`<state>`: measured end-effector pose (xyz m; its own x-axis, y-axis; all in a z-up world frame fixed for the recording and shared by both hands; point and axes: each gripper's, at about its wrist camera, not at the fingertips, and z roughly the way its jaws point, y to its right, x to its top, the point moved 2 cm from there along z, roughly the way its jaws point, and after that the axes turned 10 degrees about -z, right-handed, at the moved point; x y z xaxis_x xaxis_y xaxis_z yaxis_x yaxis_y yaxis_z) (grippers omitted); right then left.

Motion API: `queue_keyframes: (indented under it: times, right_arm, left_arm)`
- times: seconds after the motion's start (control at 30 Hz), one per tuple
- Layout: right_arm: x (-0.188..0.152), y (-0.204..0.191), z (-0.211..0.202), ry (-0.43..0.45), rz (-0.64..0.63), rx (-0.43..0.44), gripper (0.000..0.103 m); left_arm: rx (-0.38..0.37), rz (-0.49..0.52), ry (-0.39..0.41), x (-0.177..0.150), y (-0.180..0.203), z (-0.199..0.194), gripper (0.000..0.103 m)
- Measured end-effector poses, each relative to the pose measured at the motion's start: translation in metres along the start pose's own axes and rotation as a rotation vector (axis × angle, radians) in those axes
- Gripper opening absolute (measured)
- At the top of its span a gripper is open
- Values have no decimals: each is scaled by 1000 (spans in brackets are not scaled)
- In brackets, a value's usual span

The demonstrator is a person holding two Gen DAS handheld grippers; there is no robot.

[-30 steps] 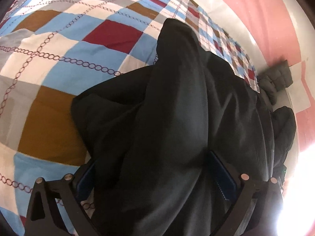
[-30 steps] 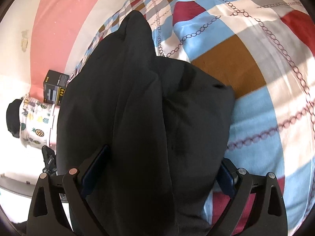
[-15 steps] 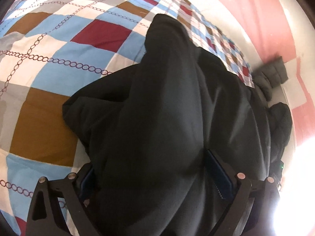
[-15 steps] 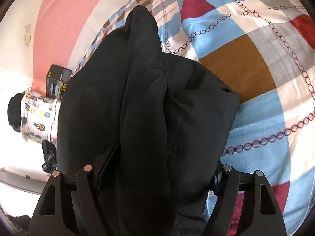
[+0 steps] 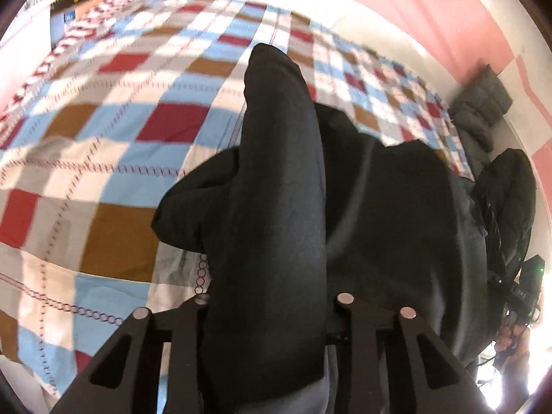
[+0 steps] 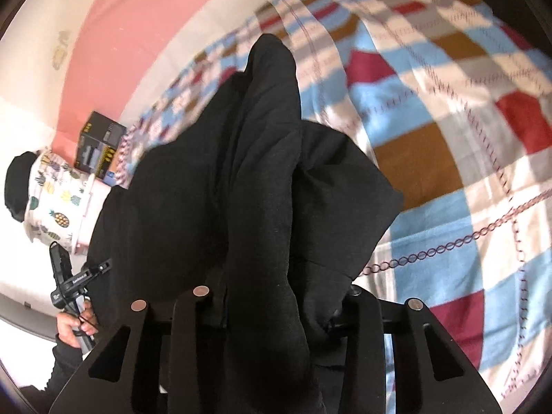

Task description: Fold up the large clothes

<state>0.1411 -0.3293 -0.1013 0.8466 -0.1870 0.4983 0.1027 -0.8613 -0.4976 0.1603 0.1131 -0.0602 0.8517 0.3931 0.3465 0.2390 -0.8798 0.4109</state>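
Both grippers are closing on the near edge of the black garment (image 5: 362,207) — this is the grab-and-lift step of a fold. The garment lies on the checked bedspread (image 5: 103,145), bunched, with one long fold running away from the grippers toward the far side of the bed and a loose flap hanging off to the side.

Left gripper (image 5: 272,302): jaws closing, a thick roll of the dark cloth fills the gap between them and the fingers sit tight against it on both sides. Reads as a pinch on the fabric. Right gripper (image 6: 276,293): same story — jaws closing, cloth bundled between them, pinched. In the right wrist view the other hand (image 6: 74,324) shows low at the left, wrapped round its handle.

The cloth at the grippers looks raised off the bed, draping down and forward; the far end of the garment rests on the bedspread. So I judge the fold as just begun, nothing laid over yet.

Next move, as I read it: carry the held edge up and forward over the rest of the garment, both hands level with each other so the edge stays straight, then lay it down on the far part. The side flap needs watching; it could drag or fold under. The grip holds a lot of layers, so a slip of one layer is possible.

Off the bed: a dark box (image 6: 100,145) by the pink wall (image 6: 138,34), a pineapple-print cloth (image 6: 58,203).
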Motion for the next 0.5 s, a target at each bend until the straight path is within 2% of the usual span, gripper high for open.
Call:
queue_keyframes:
  times: [0.27, 0.5]
  right_arm:
    - [9, -54, -42, 80, -109, 30, 36]
    - [12, -65, -50, 100, -134, 41, 36]
  left_arm:
    - [-83, 36, 105, 5, 17, -61, 30]
    - [-105, 62, 131, 12, 23, -79, 30]
